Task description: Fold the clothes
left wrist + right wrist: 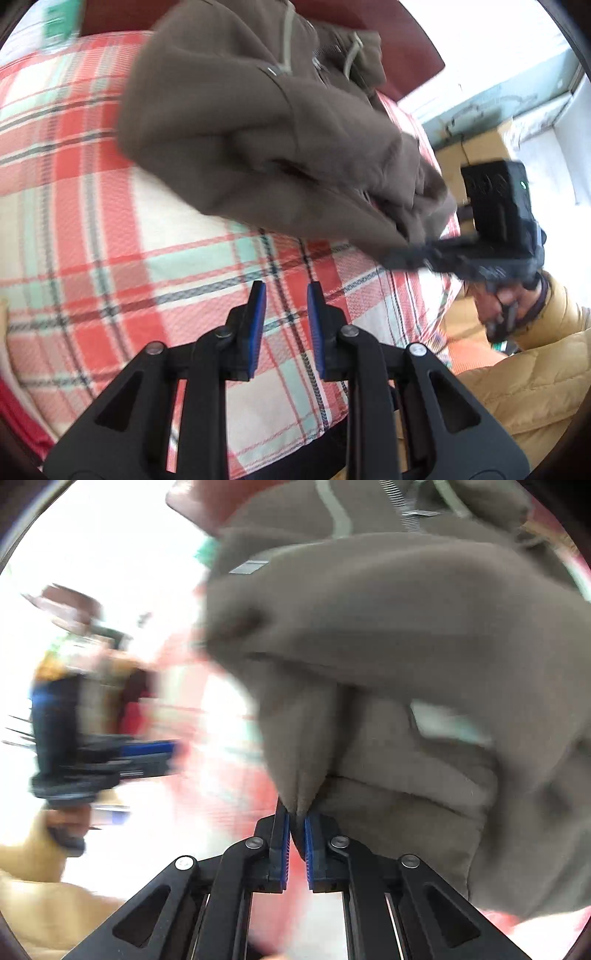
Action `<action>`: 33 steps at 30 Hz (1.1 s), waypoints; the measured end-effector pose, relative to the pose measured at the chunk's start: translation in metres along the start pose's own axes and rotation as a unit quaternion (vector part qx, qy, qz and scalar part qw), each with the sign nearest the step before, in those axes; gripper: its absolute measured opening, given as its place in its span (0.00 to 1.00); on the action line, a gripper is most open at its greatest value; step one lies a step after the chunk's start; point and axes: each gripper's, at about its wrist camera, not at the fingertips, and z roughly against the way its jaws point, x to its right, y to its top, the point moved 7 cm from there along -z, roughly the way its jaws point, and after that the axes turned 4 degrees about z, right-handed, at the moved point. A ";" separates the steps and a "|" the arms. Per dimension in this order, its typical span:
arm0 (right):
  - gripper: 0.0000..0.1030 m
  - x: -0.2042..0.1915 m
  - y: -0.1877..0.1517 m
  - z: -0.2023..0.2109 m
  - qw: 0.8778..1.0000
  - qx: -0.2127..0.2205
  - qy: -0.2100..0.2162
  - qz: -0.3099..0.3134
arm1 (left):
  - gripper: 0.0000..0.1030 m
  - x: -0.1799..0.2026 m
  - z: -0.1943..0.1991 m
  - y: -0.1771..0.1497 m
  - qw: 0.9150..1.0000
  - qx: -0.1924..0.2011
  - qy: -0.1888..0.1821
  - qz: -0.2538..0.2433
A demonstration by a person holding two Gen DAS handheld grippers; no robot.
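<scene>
Right gripper (296, 814) pinched only a thin fold of the brown hoodie (258, 129) near the plaid bed's (110, 221) edge, risking slippage, while left gripper (286, 291) hung empty, slightly parted.

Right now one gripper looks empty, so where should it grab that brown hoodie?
The left gripper hangs free. The right gripper pinches a fold of the brown hoodie. Probably best to grip its loose lower edge from below, over the plaid sheet, where the cloth hangs thin.
</scene>
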 end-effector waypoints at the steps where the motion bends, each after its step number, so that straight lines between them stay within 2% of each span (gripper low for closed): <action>1: 0.05 -0.013 0.001 -0.006 0.999 -0.009 0.033 -0.003 | 0.23 -0.004 0.011 -0.001 1.000 0.011 0.000 0.008; 4: 0.05 -0.063 0.004 -0.029 0.989 -0.040 0.145 -0.010 | 0.23 -0.014 0.045 -0.004 0.999 0.045 -0.001 0.027; 6: 0.06 -0.096 0.009 -0.047 0.971 -0.061 0.232 -0.022 | 0.27 -0.018 0.075 -0.008 0.997 0.068 0.003 0.033; 8: 0.07 -0.126 0.015 -0.068 0.943 -0.086 0.318 -0.033 | 0.43 -0.017 0.105 -0.012 0.995 0.090 0.014 0.027; 10: 0.08 -0.156 0.019 -0.086 0.911 -0.115 0.396 -0.034 | 0.52 -0.014 0.129 -0.018 0.994 0.106 0.029 0.012; 13: 0.13 -0.175 0.015 -0.121 0.868 -0.163 0.466 -0.055 | 0.61 -0.011 0.156 -0.027 0.991 0.120 0.061 -0.015; 14: 0.23 -0.174 0.010 -0.136 0.868 -0.184 0.457 -0.061 | 0.68 -0.013 0.159 -0.029 0.990 0.118 0.079 -0.021; 15: 0.33 -0.167 0.004 -0.154 0.882 -0.210 0.417 -0.064 | 0.70 -0.016 0.154 -0.032 0.989 0.112 0.090 -0.021; 16: 0.34 -0.159 -0.004 -0.168 0.898 -0.232 0.370 -0.055 | 0.70 -0.020 0.148 -0.034 0.990 0.104 0.096 -0.020; 18: 0.45 -0.136 -0.015 -0.182 0.929 -0.260 0.262 -0.008 | 0.70 -0.025 0.127 -0.038 0.992 0.085 0.094 -0.010; 19: 0.46 -0.124 -0.015 -0.177 0.939 -0.256 0.230 0.007 | 0.70 -0.026 0.115 -0.040 0.993 0.075 0.089 -0.008; 21: 0.48 -0.100 -0.009 -0.157 0.951 -0.234 0.202 0.011 | 0.70 -0.024 0.092 -0.042 0.996 0.055 0.075 -0.004; 25: 0.50 -0.029 0.018 -0.077 0.983 -0.122 0.134 -0.024 | 0.70 -0.002 0.045 -0.040 1.000 0.018 0.013 -0.001; 28: 0.56 0.038 0.030 0.010 0.998 -0.019 0.030 -0.048 | 0.70 0.023 0.007 -0.032 0.999 -0.010 -0.035 -0.009; 30: 0.56 0.080 0.035 0.071 0.996 0.041 -0.037 -0.064 | 0.70 0.041 -0.020 -0.026 0.998 -0.031 -0.058 -0.017; 33: 0.57 0.136 0.040 0.159 0.980 0.124 -0.129 -0.083 | 0.70 0.074 -0.057 -0.014 0.996 -0.050 -0.068 -0.041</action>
